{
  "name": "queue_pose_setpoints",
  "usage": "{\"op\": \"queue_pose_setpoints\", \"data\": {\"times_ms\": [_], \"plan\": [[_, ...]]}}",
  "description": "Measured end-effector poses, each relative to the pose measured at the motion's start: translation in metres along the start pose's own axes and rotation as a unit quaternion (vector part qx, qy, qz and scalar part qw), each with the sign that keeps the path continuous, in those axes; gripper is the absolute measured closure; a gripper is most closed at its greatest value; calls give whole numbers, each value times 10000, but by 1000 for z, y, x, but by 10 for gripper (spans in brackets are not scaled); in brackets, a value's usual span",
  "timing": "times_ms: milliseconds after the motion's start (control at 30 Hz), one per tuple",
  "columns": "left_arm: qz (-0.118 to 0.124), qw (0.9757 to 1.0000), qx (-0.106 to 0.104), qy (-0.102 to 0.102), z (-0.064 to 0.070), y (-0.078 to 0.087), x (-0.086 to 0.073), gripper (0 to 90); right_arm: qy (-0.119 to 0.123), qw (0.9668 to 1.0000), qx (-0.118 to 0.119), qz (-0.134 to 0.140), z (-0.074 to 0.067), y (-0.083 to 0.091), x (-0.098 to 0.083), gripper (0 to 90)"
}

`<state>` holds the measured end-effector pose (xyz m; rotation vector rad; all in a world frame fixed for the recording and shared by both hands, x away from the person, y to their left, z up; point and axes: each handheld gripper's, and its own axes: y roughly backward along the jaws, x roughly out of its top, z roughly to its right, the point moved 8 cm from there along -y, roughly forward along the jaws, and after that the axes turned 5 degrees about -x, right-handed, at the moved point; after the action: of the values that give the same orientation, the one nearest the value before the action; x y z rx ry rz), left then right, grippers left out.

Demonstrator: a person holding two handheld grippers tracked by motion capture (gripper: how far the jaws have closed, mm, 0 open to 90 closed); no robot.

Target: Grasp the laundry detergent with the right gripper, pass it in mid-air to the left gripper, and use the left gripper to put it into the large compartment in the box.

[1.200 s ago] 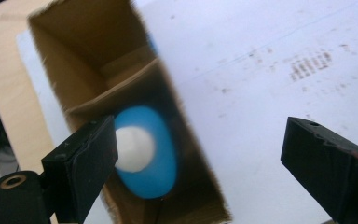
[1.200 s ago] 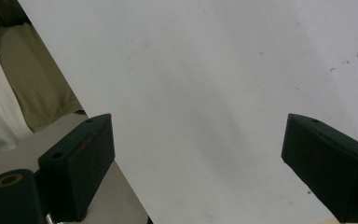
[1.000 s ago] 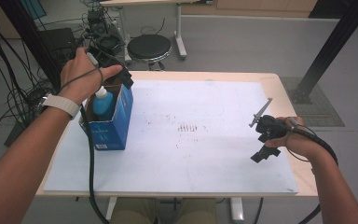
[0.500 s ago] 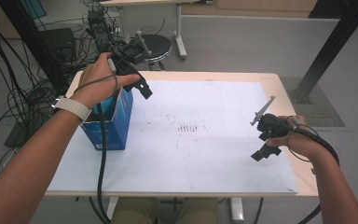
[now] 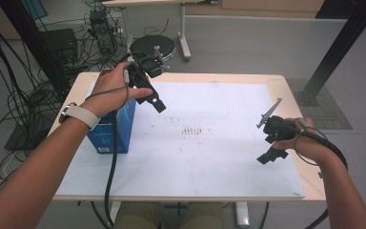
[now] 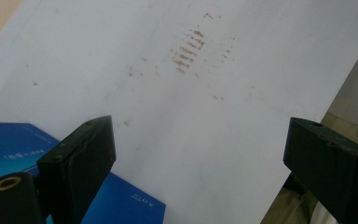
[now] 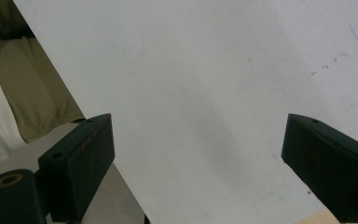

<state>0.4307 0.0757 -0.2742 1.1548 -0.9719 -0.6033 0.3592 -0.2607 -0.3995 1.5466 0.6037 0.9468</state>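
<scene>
Blue box [image 5: 108,132] stands beneath left tongs [image 5: 153,98], contents hidden.

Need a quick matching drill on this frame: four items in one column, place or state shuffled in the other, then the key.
Column one:
1. blue box
2. left gripper
3. right gripper
4. brown smudges

Column two:
A. jaws open, held at the sheet's right edge
B. standing at the table's left side, under the left forearm
C. marked on the middle of the white sheet
D. jaws open and empty, raised beside the box's top

Pairs: 1-B, 2-D, 3-A, 4-C
</scene>
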Motion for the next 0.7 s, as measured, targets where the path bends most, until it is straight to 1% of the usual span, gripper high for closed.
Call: {"op": "queue_pose_setpoints", "data": {"times_ms": [67,233,333,400,433,533,667,700], "plan": [[-47,9999,-31,-144,3,-3,1,84,4,10000,-1,18,0,0,1,97],[-30,9993,-69,-355,7,-7,4,84,11,10000,1,-1,1,-1,1,97],[-110,9985,-103,-523,12,-12,4,86,-1,10000,-17,23,2,-1,2,96],[-205,9976,-115,-651,15,-17,3,88,-20,10000,-26,51,2,0,3,95],[-204,9974,-108,-685,17,-19,4,90,-23,10000,-31,85,3,0,4,95],[-205,9964,-121,-810,21,-23,5,92,-14,10000,-41,62,3,0,6,95],[-297,9943,-119,-1013,26,-26,4,94,11,10000,-64,61,3,2,9,95],[-289,9940,-106,-1051,27,-27,5,94,16,10000,-74,59,3,2,10,95]]}}
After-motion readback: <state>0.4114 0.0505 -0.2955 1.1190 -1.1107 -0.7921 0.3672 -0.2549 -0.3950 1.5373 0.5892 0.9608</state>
